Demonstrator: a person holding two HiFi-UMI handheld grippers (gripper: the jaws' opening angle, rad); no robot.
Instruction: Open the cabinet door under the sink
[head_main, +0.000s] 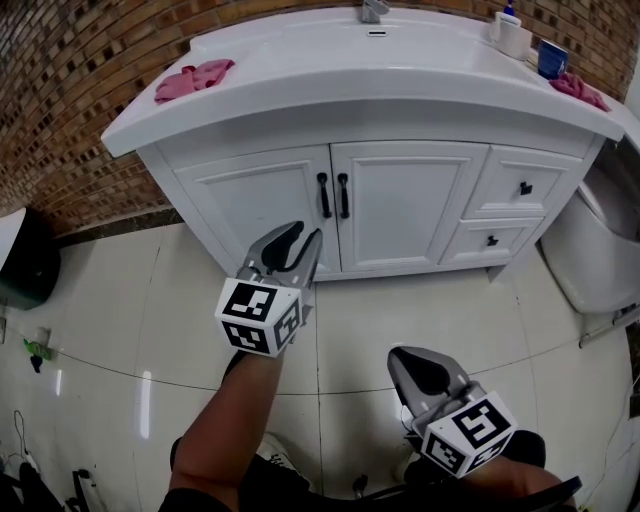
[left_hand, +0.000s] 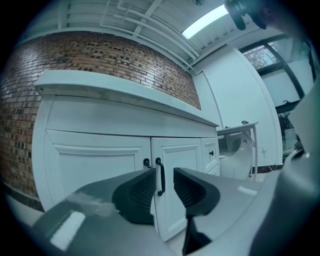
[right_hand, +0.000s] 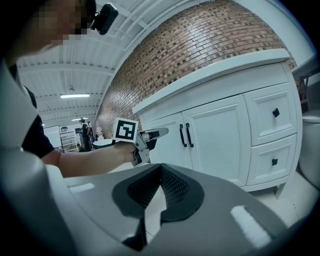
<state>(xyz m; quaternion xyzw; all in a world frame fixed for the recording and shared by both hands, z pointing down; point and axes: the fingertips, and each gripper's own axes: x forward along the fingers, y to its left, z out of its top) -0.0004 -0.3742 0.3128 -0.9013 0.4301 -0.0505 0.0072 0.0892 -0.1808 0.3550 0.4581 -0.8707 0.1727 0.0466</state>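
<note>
White-painted panelling is shown on the two cabinet doors (head_main: 262, 205), which are set side by side in the vanity cabinet (head_main: 400, 262) directly beneath the sink counter (head_main: 350, 95); both are seen shut and flush with the cabinet front. Two upright black bar handles (head_main: 323, 195) are mounted at the doors' meeting edges, in the middle of the cabinet front. Two small drawers (head_main: 520, 185) are stacked at the cabinet's right end. The left gripper (head_main: 303, 233) is held level just in front of the cabinet, its jaws spread and empty; in the left gripper view the right-hand handle (left_hand: 160, 176) is framed in the gap, untouched, while the other handle is largely hidden behind one jaw. The right gripper (right_hand: 161, 172) is held farther back from the cabinet, its pads pressed together on nothing. The faucet (head_main: 373, 10) above the cabinet is cut off by the frame edge, and the cabinet's interior is concealed by the doors.
</note>
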